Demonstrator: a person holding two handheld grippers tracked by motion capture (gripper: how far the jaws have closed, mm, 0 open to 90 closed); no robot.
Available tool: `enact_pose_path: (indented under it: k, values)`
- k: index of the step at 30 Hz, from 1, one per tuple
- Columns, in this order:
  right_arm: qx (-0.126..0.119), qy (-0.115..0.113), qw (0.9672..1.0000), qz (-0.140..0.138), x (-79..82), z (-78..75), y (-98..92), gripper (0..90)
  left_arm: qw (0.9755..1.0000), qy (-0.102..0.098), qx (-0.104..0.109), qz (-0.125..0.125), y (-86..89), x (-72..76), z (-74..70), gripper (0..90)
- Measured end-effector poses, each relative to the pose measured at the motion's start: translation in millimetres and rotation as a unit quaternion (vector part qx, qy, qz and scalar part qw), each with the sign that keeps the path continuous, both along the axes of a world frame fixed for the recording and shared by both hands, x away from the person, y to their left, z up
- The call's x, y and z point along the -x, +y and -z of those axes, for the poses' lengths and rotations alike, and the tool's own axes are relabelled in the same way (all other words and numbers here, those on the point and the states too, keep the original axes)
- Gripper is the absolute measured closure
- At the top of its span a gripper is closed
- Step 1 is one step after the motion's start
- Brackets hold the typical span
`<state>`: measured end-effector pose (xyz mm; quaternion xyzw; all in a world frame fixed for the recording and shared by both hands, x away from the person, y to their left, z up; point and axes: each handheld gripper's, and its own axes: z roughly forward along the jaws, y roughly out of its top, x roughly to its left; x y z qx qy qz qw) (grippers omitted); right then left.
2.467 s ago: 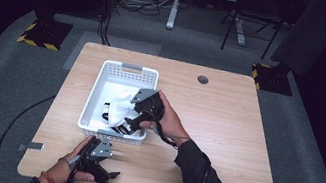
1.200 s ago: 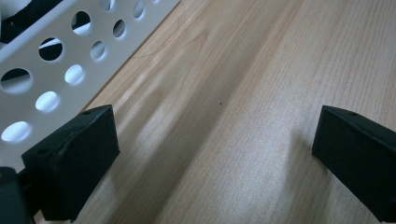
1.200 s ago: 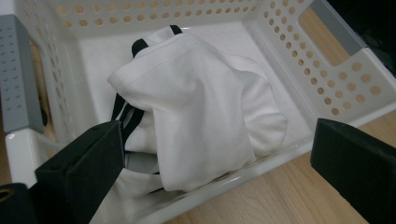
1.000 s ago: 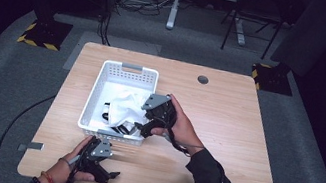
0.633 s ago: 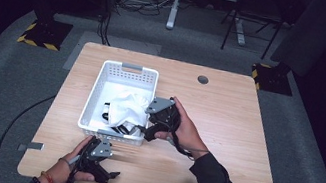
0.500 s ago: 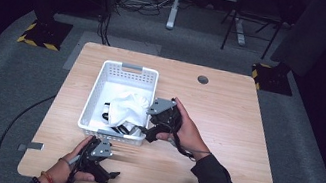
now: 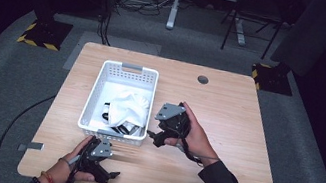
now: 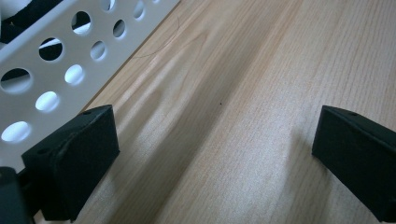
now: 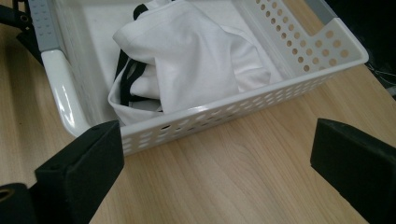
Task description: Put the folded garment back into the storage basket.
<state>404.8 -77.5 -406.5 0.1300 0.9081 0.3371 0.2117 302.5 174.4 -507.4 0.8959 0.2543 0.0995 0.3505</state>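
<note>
Dark flooring is surrounding the worktop (image 7: 229, 108). White cloth (image 7: 127, 107) is lying bunched in the basket (image 7: 94, 93) toward the left edge. Both the right gripper (image 7: 156, 132) and left gripper (image 7: 108, 176) are gaping empty; reaching in could be snagging the perforated wall.

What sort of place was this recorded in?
Probably a lab or studio set up for recording, not a home. A lone wooden table stands on grey carpet amid dark surroundings, with yellow-black striped stand bases at its far corners and loose cables by a metal frame beyond.
</note>
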Motion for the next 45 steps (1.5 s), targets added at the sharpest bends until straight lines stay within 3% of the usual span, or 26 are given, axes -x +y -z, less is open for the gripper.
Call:
enact_pose_path:
  k: [24, 45]
  values:
    - [0.006, -0.016, 0.9997, 0.020, 9.9, 2.2, -35.5, 2.6, 1.0000, 0.000, 0.000, 0.001, 0.1, -0.1, 0.0, 0.3]
    - [0.016, -0.016, 0.9991, 0.035, 23.4, 8.1, -64.0, 2.7, 1.0000, 0.000, 0.000, 0.001, 0.1, -0.1, 0.0, 0.3]
